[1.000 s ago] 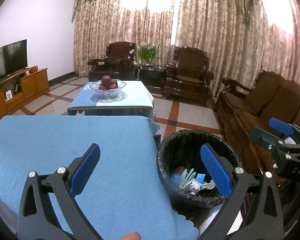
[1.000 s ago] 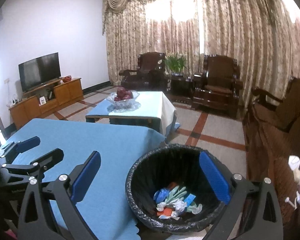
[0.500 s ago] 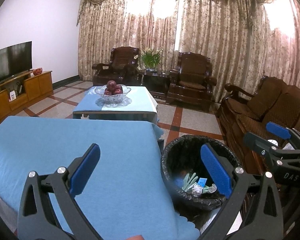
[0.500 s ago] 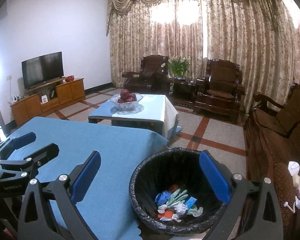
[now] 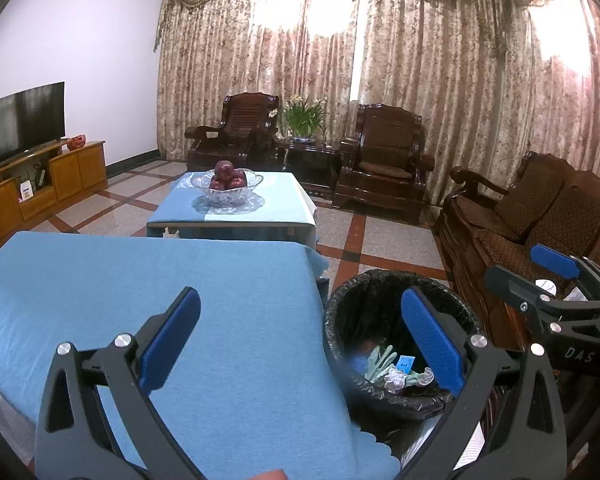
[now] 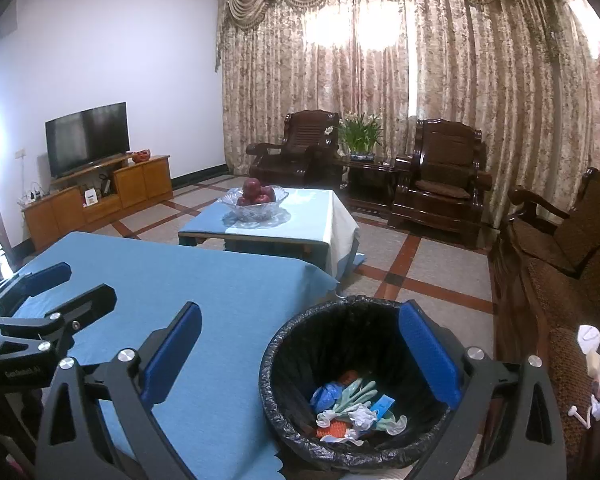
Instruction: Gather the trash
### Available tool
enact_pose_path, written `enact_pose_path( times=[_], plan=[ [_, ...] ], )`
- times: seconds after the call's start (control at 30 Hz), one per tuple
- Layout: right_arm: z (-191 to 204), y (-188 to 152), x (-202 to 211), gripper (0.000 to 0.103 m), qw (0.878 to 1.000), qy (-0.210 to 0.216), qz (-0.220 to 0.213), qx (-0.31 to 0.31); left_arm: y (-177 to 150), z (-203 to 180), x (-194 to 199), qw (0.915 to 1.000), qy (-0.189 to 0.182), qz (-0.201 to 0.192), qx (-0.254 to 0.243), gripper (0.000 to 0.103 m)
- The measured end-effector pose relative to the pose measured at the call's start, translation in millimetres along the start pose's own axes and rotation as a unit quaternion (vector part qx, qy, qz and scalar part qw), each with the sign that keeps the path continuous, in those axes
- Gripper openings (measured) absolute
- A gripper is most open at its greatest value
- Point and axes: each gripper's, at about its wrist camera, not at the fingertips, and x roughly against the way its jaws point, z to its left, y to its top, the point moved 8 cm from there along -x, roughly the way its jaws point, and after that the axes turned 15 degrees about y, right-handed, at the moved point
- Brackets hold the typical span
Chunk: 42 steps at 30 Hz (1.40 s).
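A round bin lined with a black bag stands on the floor by the right edge of a blue-clothed table. Inside lies mixed trash: a pale green glove, crumpled white paper, a blue wad, something orange. My left gripper is open and holds nothing, hovering over the table's right edge. My right gripper is open and holds nothing, above the bin's near rim. Each gripper also shows in the other's view: the right gripper, the left gripper.
A low table with a glass bowl of red fruit stands beyond. Dark wooden armchairs and a plant line the curtained wall. A wooden sofa runs along the right, close to the bin. A TV on a cabinet stands at the left.
Both cameras have risen and tilted up slightly, so the bin and table sit lower in view. Both grippers stay open and hold nothing.
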Motion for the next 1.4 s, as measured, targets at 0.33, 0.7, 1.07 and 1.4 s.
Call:
enact_pose_path(
  times=[0.33, 0.7, 1.07, 1.4],
  plan=[
    [0.7, 0.0, -0.2, 0.097, 1.000, -0.001, 0.000, 0.001, 0.4, 4.3, -1.1, 1.0000, 0.001, 0.000, 0.001, 0.098],
    [1.5, -0.4, -0.4, 0.097, 1.000, -0.001, 0.000, 0.000, 0.3, 4.6, -1.0, 1.0000, 0.001, 0.000, 0.001, 0.098],
    [2.1, -0.6, -1.7, 0.097, 1.000, -0.001, 0.000, 0.001, 0.7, 7.6, -2.8, 1.0000, 0.001, 0.000, 0.001, 0.098],
    [2.4, -0.7, -1.9, 0.097, 1.000, -0.001, 0.000, 0.001, 1.1, 7.2, -2.8, 1.0000, 0.001, 0.000, 0.001, 0.098]
  ],
)
